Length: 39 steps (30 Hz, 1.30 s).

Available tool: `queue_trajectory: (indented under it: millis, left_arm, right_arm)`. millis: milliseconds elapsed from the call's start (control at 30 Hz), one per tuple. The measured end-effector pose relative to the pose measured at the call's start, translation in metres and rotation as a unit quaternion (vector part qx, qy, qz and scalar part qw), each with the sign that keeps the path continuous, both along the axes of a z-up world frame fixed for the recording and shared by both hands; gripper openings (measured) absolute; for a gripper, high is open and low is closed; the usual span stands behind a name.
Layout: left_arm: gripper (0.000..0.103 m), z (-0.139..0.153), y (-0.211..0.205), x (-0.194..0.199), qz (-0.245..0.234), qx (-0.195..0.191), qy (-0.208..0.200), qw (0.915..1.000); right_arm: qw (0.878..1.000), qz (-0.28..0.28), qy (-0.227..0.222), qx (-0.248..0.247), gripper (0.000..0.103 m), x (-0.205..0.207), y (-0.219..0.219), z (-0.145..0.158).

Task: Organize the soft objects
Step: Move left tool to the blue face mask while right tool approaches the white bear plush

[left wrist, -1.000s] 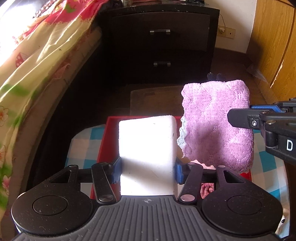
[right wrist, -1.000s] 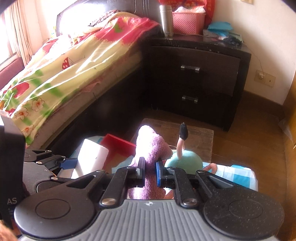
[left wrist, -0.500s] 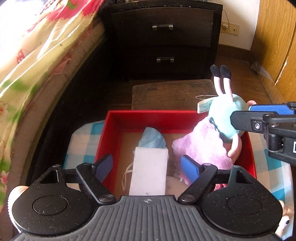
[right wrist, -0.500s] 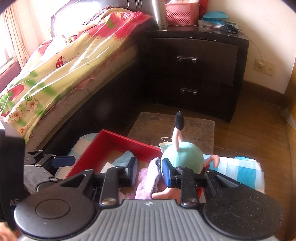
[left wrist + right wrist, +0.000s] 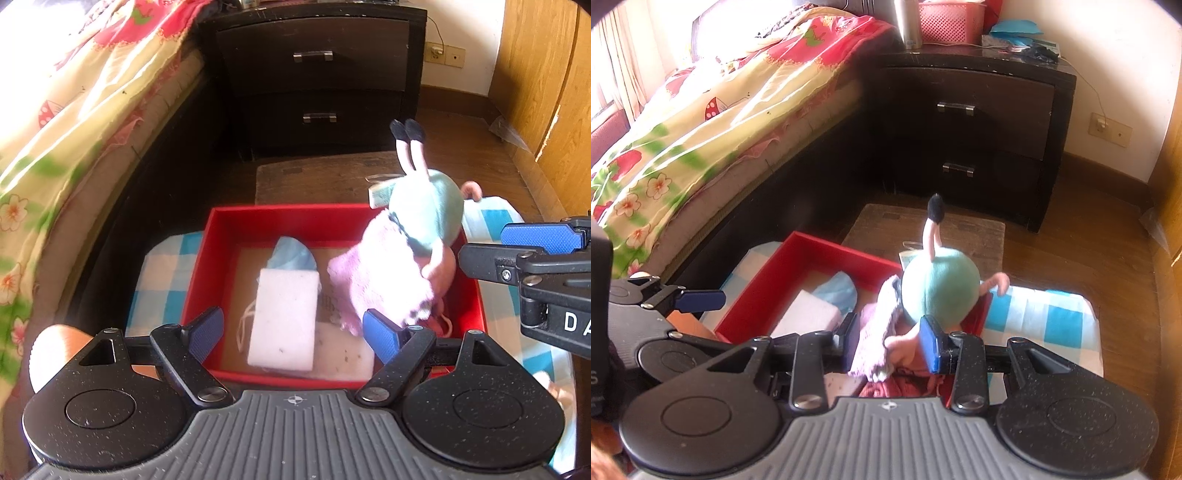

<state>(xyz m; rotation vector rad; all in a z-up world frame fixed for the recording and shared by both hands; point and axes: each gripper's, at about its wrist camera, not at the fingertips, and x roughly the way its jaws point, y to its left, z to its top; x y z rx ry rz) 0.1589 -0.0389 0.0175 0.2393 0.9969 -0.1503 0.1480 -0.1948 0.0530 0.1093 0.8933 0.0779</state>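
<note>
A red box (image 5: 280, 218) stands on a blue checked cloth (image 5: 162, 266). In it lie a white sponge block (image 5: 286, 314), a light blue piece (image 5: 291, 254), a pink knitted cloth (image 5: 380, 273) and a plush toy with a teal body (image 5: 428, 203), upside down at the box's right side. My left gripper (image 5: 293, 332) is open and empty over the box's near edge. My right gripper (image 5: 892, 341) is open, its jaws on either side of the pink cloth (image 5: 875, 332) and the toy (image 5: 940, 284), not pressing them.
A bed with a flowered quilt (image 5: 701, 122) runs along the left. A dark nightstand (image 5: 967, 125) stands behind, with a brown mat (image 5: 325, 177) on the wooden floor before it. A wooden wardrobe (image 5: 546, 92) is at the right.
My left gripper opened and let go of the white sponge, which now lies in the box. My right gripper opened and released the pink cloth, which dropped into the box against the toy.
</note>
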Motion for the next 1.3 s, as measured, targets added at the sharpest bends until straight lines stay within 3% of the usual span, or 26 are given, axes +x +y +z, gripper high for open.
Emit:
queue_trajectory:
  millis: [433,1133,1300]
  left_arm:
    - [0.082,-0.008,-0.008,-0.038,-0.017,-0.008,0.016,0.9997]
    - [0.084,-0.046,-0.006,-0.094,-0.024,-0.020,0.059,0.9978]
    - [0.084,-0.057,-0.007,-0.106,-0.026,-0.024,0.070,0.9969]
  right_arm:
    - [1.000,0.002,0.022,-0.007,0.021,-0.039,-0.007,-0.010]
    - [0.998,-0.011,0.063,-0.001,0.026,-0.093,-0.032,-0.046]
    - [0.997,-0.014,0.072,-0.002,0.032,-0.105,-0.037,-0.055]
